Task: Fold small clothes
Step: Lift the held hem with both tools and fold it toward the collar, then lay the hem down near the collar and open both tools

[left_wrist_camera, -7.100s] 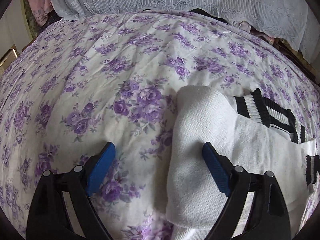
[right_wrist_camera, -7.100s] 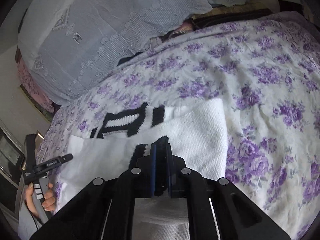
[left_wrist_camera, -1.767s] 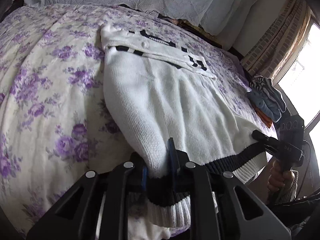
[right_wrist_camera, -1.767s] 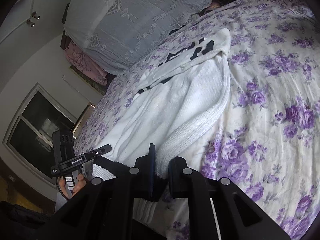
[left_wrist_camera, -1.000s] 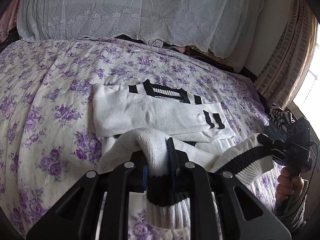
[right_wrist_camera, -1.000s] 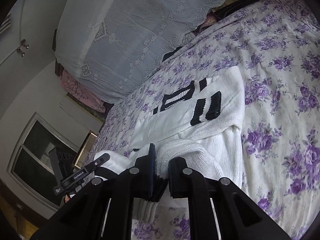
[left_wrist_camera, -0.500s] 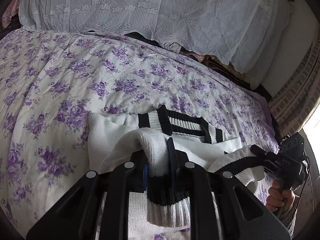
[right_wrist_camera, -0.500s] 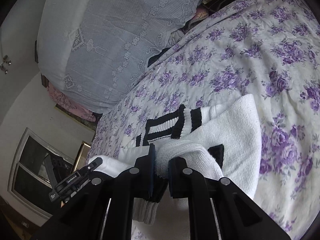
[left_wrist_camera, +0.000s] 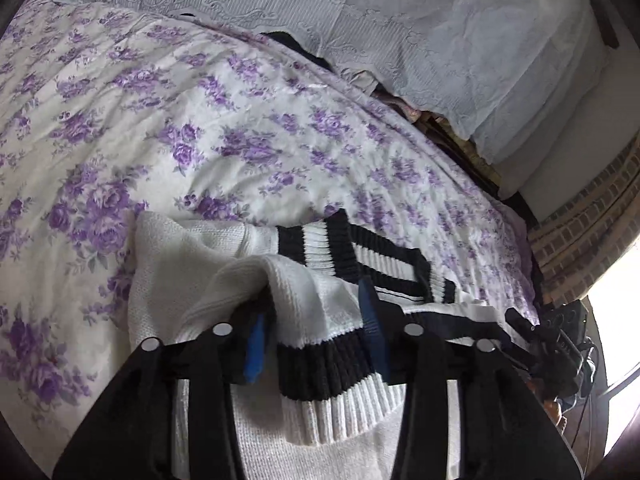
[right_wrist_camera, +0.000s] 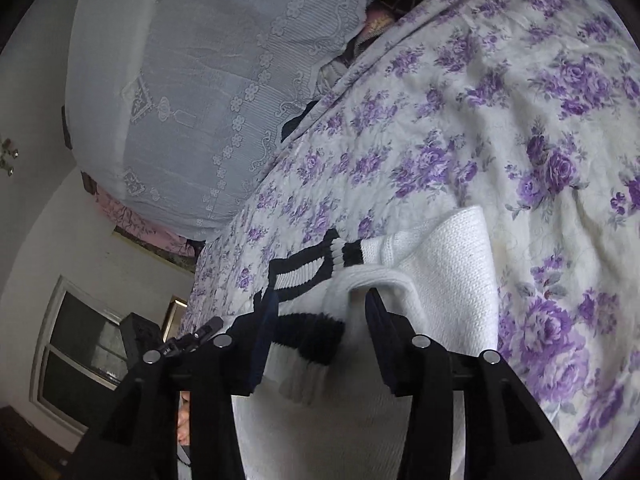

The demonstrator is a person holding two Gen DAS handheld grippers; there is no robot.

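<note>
Both tools are letting go: the left tool [left_wrist_camera: 316, 332] and right tool [right_wrist_camera: 322, 332] have jaws opening around the striped hem [left_wrist_camera: 340, 376], no longer pinched. The white sweater [right_wrist_camera: 448, 280] lies doubled on the floral bed [left_wrist_camera: 208, 140]. Next, probably withdraw and smooth the fold.

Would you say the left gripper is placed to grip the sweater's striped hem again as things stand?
Probably yes: the hem lies between the left gripper's opening jaws, with nothing over it.
</note>
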